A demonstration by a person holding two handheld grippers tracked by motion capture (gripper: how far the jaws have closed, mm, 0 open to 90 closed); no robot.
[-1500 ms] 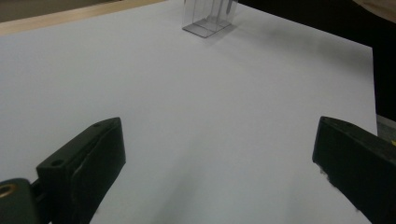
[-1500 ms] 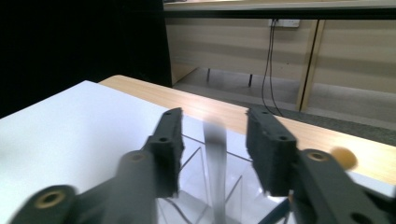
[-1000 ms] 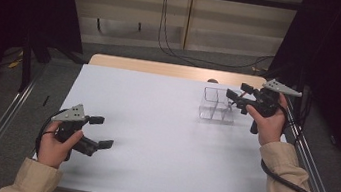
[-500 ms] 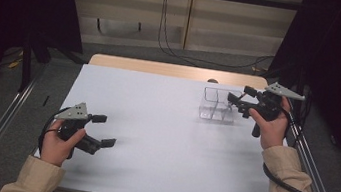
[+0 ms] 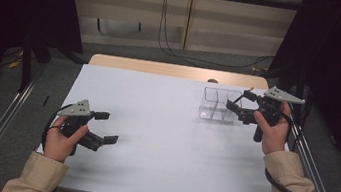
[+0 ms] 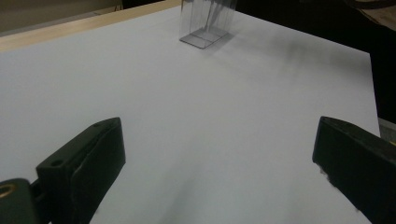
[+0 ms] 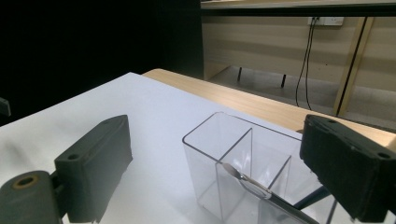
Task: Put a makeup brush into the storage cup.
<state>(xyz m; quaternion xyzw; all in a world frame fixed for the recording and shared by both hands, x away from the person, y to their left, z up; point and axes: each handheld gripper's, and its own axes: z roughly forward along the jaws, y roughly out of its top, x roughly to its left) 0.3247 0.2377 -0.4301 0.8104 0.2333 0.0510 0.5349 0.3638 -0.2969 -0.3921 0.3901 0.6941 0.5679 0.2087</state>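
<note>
Over on the far right of the white table (image 5: 167,141), the clear divided box (image 5: 218,104) stands upright near the far edge, and the right tongs (image 5: 236,101) hover right at it, held up in the right hand (image 5: 270,131). Their jaws are spread wide with nothing between them. From the right gripper view the box (image 7: 243,163) sits just beyond and below the jaws, between them in the frame, its thin partitions plain to see. A slim metal utensil (image 7: 254,185) leans inside one compartment, tip up toward the dividing wall; a dark blue stick (image 7: 310,196) also stands in the box, farther right. Whether the jaws touch the rim I cannot tell.

Down at the near left, the left tongs (image 5: 107,127) are held low over the table in the left hand (image 5: 59,138), jaws also spread apart and empty. They point across the bare white surface, and in the left gripper view the box (image 6: 208,23) shows far off, well apart from them.
</note>
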